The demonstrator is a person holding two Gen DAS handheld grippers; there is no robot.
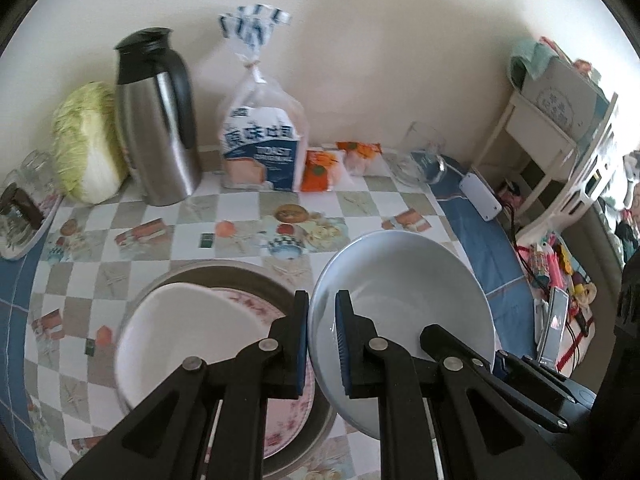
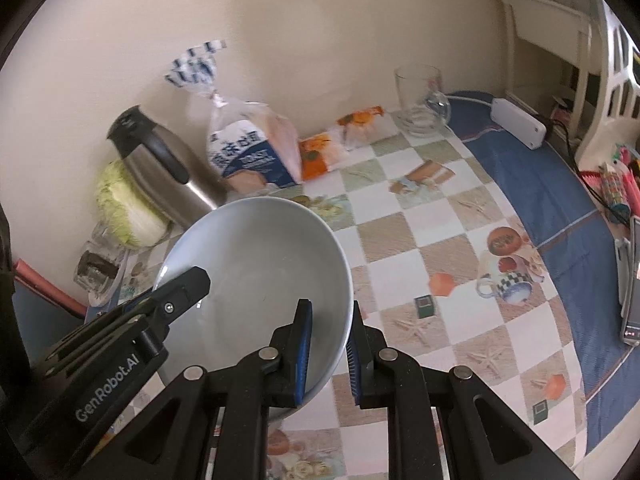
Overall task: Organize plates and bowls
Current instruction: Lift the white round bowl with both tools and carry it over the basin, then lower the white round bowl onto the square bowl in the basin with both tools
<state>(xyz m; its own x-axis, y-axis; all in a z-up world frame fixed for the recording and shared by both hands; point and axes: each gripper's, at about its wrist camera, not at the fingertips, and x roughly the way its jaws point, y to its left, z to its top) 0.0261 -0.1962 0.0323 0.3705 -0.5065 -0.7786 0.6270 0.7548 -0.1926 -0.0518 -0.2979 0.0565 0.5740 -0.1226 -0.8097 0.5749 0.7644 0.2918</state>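
Observation:
A pale blue-white bowl (image 1: 404, 300) is held tilted above the table by both grippers. My left gripper (image 1: 322, 344) is shut on the bowl's left rim. My right gripper (image 2: 330, 354) is shut on its right rim, and the bowl (image 2: 260, 276) fills the middle of the right wrist view. The left gripper's finger also shows in the right wrist view (image 2: 180, 288). Below left, a white plate (image 1: 188, 332) lies tilted on a floral plate (image 1: 288, 420) inside a grey metal basin (image 1: 224, 272).
At the back wall stand a steel thermos (image 1: 156, 120), a cabbage (image 1: 88, 144), a bread bag (image 1: 260, 140), orange snack packets (image 1: 324, 168) and a glass mug (image 1: 424, 156). A tray with glasses (image 1: 24, 208) is at the left edge. A white power strip (image 2: 520, 122) lies at the right.

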